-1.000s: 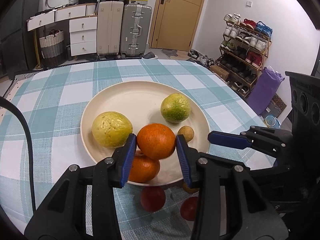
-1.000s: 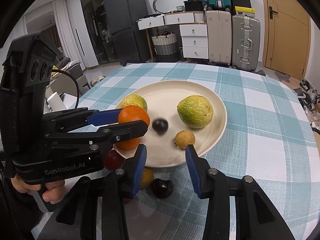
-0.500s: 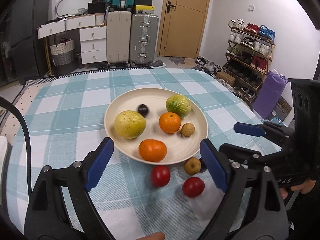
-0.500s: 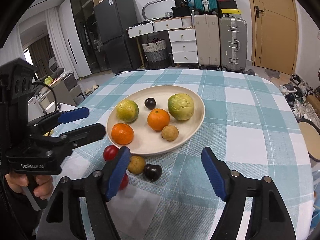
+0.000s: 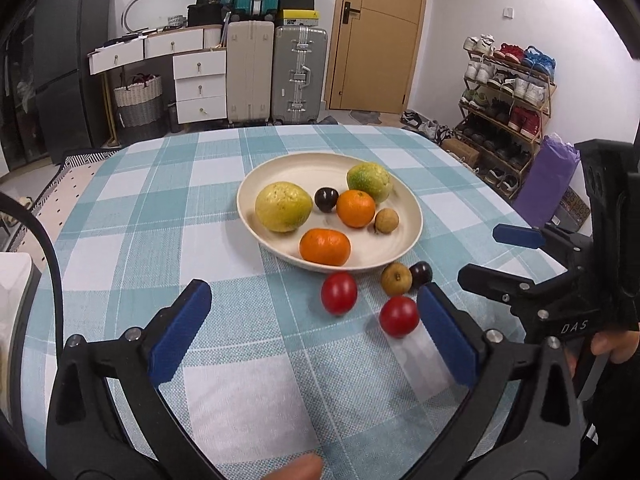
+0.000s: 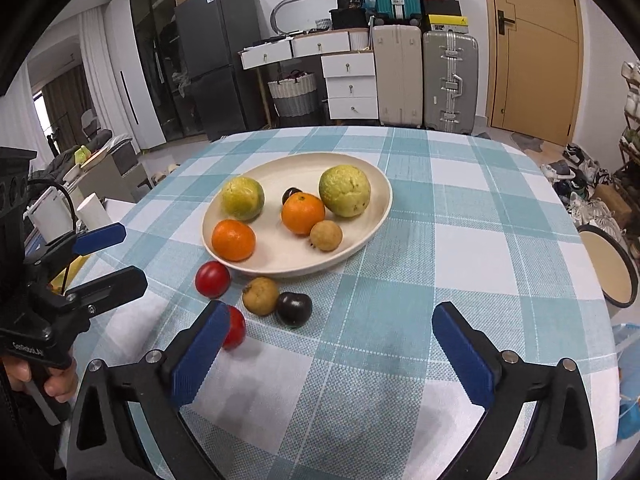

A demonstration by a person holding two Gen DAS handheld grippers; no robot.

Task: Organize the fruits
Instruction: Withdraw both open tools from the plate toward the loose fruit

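Note:
A cream plate [image 5: 280, 168] [image 6: 376, 220] holds a yellow-green fruit [image 5: 283, 207], a green citrus [image 5: 369, 181], two oranges [image 5: 355, 208] [image 5: 325, 246], a dark plum [image 5: 326, 199] and a small brown fruit [image 5: 386, 221]. On the cloth in front of the plate lie two red fruits [image 5: 339, 292] [image 5: 399, 316], a brown fruit [image 5: 395, 278] and a dark plum [image 5: 421, 274]. My left gripper [image 5: 314, 334] is open and empty, near the table's front. My right gripper [image 6: 330, 354] is open and empty, and shows at the right of the left wrist view [image 5: 496, 256].
The round table has a teal checked cloth [image 5: 160, 208]. A small enamel bowl [image 6: 608, 268] sits beyond the table's right edge. Suitcases [image 5: 298, 72], drawers and a shoe rack [image 5: 504, 100] stand behind.
My left gripper let go of the orange onto the plate, opened wide and pulled back. My right gripper also opened and pulled back. A dark plum now rests on the plate.

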